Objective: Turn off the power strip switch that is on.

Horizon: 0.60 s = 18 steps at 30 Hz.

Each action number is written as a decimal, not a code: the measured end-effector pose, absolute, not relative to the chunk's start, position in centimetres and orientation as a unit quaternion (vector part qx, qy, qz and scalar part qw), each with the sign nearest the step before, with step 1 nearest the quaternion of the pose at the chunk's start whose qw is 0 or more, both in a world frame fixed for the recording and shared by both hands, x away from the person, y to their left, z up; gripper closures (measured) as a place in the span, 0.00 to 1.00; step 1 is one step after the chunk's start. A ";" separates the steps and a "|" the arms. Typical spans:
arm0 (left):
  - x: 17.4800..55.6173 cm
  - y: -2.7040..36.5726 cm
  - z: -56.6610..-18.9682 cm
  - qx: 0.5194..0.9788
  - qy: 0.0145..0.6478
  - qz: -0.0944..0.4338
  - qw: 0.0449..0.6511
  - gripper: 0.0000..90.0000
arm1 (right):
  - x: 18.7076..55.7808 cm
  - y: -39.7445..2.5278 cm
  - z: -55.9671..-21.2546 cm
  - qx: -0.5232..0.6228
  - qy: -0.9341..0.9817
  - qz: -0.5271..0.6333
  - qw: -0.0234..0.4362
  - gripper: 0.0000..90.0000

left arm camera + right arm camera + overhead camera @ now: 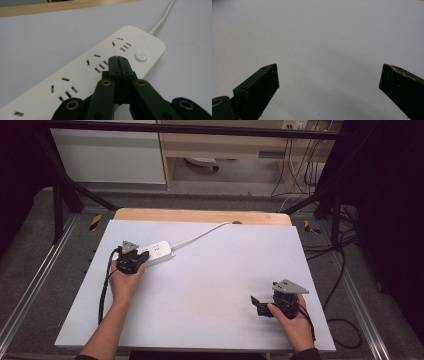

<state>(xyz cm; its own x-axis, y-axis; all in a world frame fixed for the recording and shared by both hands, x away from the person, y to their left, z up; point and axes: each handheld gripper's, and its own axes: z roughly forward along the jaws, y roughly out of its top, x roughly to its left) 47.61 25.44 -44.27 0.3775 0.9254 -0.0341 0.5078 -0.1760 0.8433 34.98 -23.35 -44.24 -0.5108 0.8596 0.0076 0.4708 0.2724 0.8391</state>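
Broad white worktop (210,285), bare across the middle. Toward its far left corner, white power strip (100,72) lying flat and slantwise, cord (200,236) running off to the far edge, presumably to a socket beyond. Left gripper (117,58) over the strip, jaws pressed together, tips just short of the round button (140,56), likely readied as a single poking point. Near the right near corner, right gripper (328,75) parked, jaws wide apart, holding nothing.
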 end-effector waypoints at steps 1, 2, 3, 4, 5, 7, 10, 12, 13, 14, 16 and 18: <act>47.6 25.5 -44.3 0.722 0.496 0.255 0.409 1.00 | 35.0 -23.4 -44.2 0.437 0.762 0.417 0.233 0.04; 47.6 25.5 -44.3 0.722 0.496 0.254 0.411 1.00 | 35.0 -23.4 -44.2 0.437 0.762 0.417 0.232 0.04; 47.6 25.5 -44.3 0.720 0.496 0.255 0.412 1.00 | 35.0 -23.4 -44.2 0.437 0.762 0.417 0.233 0.04; 47.6 25.5 -44.4 0.721 0.495 0.256 0.412 1.00 | 35.0 -23.4 -44.2 0.438 0.762 0.417 0.233 0.04; 47.5 25.5 -44.4 0.720 0.496 0.256 0.413 1.00 | 35.0 -23.4 -44.2 0.437 0.762 0.417 0.233 0.04; 47.5 25.6 -44.4 0.719 0.495 0.256 0.416 1.00 | 35.0 -23.4 -44.3 0.437 0.763 0.416 0.233 0.04; 47.5 25.5 -44.4 0.719 0.495 0.256 0.414 1.00 | 35.0 -23.3 -44.3 0.437 0.763 0.416 0.232 0.04; 47.6 25.6 -44.4 0.718 0.496 0.254 0.416 1.00 | 35.0 -23.3 -44.3 0.437 0.762 0.417 0.233 0.04; 47.6 25.6 -44.4 0.717 0.497 0.254 0.417 1.00 | 35.0 -23.4 -44.3 0.437 0.762 0.417 0.233 0.04; 47.6 25.6 -44.4 0.717 0.498 0.252 0.418 1.00 | 35.0 -23.4 -44.3 0.437 0.762 0.417 0.233 0.04; 47.6 25.6 -44.4 0.716 0.501 0.252 0.417 1.00 | 35.0 -23.4 -44.3 0.437 0.762 0.417 0.233 0.04; 47.7 25.7 -44.2 0.716 0.504 0.246 0.416 1.00 | 35.0 -23.4 -44.2 0.437 0.762 0.418 0.233 0.04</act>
